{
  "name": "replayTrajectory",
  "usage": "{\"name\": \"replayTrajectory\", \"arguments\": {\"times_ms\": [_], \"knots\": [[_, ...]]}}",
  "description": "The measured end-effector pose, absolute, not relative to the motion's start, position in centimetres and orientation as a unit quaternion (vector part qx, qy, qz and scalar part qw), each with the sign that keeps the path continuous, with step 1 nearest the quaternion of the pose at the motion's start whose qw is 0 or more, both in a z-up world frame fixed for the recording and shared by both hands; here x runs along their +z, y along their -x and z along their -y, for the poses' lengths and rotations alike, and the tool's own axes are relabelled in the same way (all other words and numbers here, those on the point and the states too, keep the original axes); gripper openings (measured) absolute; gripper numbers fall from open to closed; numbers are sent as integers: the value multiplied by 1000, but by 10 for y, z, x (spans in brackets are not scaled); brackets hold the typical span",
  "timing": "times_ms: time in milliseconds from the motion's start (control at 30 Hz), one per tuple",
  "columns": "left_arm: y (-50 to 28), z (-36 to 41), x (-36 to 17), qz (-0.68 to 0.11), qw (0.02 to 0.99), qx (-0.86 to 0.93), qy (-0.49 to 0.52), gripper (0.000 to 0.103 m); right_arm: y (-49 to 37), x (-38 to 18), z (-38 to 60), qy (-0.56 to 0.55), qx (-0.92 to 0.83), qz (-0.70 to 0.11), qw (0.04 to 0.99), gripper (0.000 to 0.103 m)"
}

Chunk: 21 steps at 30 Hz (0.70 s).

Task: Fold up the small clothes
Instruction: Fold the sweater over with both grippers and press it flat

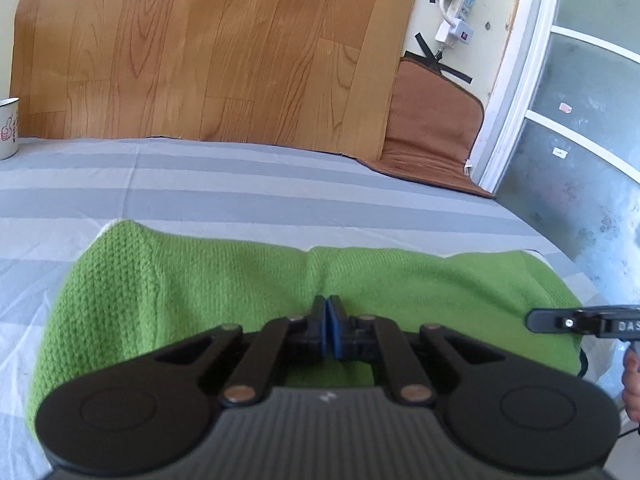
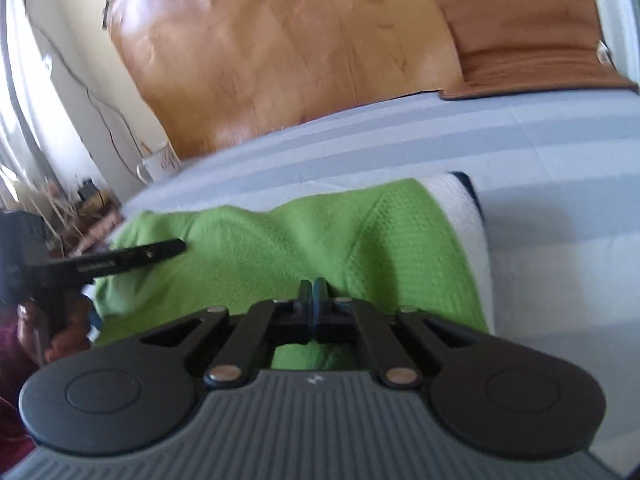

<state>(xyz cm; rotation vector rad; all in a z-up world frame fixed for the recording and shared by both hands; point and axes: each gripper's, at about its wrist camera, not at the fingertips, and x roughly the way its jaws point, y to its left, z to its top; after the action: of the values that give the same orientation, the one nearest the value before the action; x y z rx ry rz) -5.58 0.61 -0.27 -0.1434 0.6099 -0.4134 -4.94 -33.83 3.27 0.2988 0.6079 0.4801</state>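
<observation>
A green knit garment [image 1: 200, 280] lies bunched across the grey striped sheet [image 1: 240, 184]. My left gripper [image 1: 327, 306] is shut, its blue pads pinching a pucker of the green cloth at the near edge. In the right wrist view the same garment [image 2: 260, 240] shows a white band with a dark edge [image 2: 460, 208] at its right side. My right gripper [image 2: 314, 286] is shut too, and creases in the cloth run to its tips. Each gripper shows in the other's view: the right one [image 1: 536, 320] at the far right, the left one [image 2: 176, 246] at the left.
A white mug [image 1: 8, 128] stands at the sheet's far left edge. Behind it a wood-patterned board [image 1: 200, 48] leans on the wall beside a brown mat [image 1: 432, 120]. A power strip [image 1: 460, 12] is taped to the wall. A hand [image 2: 68, 336] grips the left tool.
</observation>
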Motion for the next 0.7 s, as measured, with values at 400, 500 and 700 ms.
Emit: {"name": "replayTrajectory", "arguments": {"times_ms": [400, 500, 700], "knots": [[92, -71, 49, -259, 940, -172, 143, 25, 76, 14, 400, -344, 175, -281, 879, 56], [82, -53, 43, -276, 927, -201, 154, 13, 72, 11, 390, -340, 167, -298, 876, 56], [55, -11, 32, -307, 901, -257, 166, 3, 91, 24, 407, -322, 142, -289, 890, 57]]}}
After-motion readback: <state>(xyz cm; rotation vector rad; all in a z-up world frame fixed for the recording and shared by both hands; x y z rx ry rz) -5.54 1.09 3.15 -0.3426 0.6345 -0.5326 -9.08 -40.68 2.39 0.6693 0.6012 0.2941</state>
